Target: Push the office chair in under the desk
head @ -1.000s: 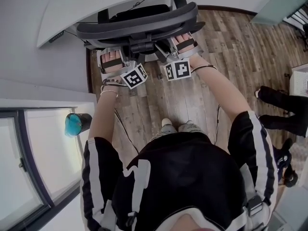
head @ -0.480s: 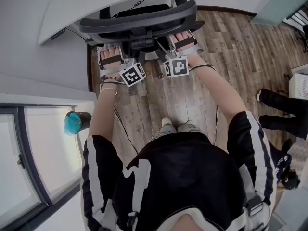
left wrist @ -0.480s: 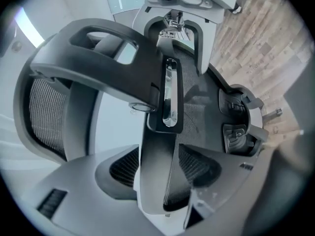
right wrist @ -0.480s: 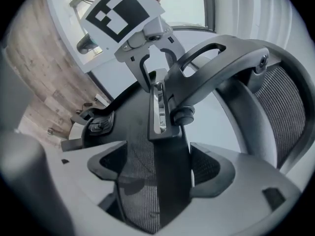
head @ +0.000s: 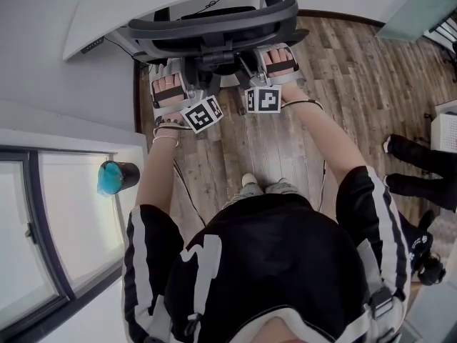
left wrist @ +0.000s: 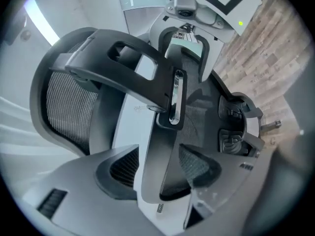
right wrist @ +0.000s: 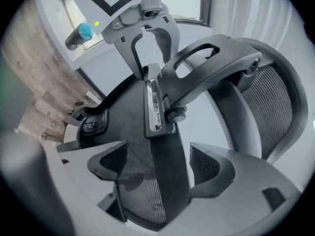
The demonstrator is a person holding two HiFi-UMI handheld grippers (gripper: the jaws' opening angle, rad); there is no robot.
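Note:
The black mesh office chair point(head: 214, 27) stands at the top of the head view, its seat under the white desk point(head: 136, 6). My left gripper point(head: 173, 73) and right gripper point(head: 263, 57) reach side by side to the back of its backrest. In the left gripper view the jaws point(left wrist: 160, 176) straddle a black strut of the chair's back frame point(left wrist: 162, 146) and close on it. In the right gripper view the jaws point(right wrist: 162, 173) close on the same back frame point(right wrist: 165, 151) from the other side. The jaw tips are hidden under the backrest in the head view.
A blue-topped cup point(head: 114, 177) stands on the ledge by the window at the left. Another person's legs in black point(head: 421, 166) are on the wooden floor at the right, beside a white unit point(head: 446, 131). My own feet point(head: 264, 186) are just behind the grippers.
The chair's back and both grippers have moved a little farther toward the desk. Both grips look the same.

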